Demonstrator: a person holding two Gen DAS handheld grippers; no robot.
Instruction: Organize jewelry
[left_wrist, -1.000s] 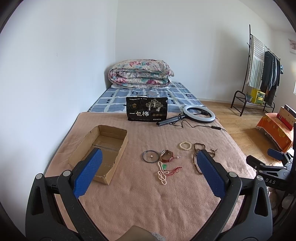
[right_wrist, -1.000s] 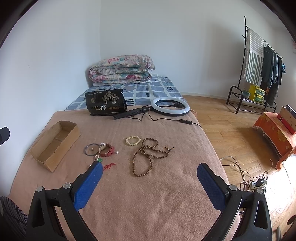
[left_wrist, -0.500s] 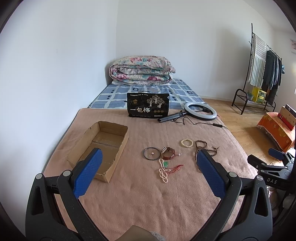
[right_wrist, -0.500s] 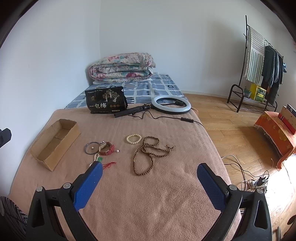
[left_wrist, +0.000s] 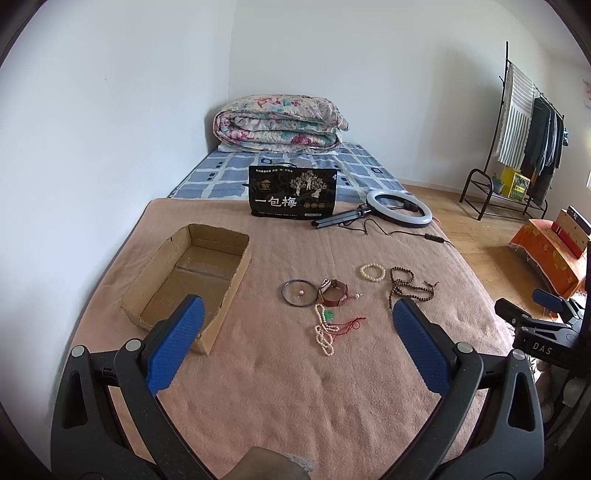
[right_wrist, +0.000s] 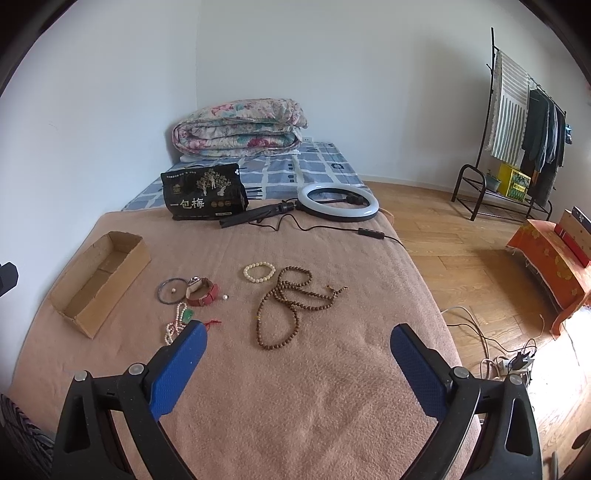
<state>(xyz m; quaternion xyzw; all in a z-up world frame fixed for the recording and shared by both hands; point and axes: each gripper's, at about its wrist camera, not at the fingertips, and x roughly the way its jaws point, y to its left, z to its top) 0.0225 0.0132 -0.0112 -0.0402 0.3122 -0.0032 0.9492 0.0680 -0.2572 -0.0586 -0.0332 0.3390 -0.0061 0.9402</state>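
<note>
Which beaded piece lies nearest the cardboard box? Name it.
The white pearl strand with the green pendant and red cord; the cream bracelet and brown bead necklace lie farther right.

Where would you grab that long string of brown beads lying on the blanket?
Probably at the near loop of the brown bead necklace, coming straight down from above with the right hand-held gripper, fingers either side of one strand. It lies flat and limp on the blanket, so no edge stands up, and that loop is clear of the other jewelry.
</note>
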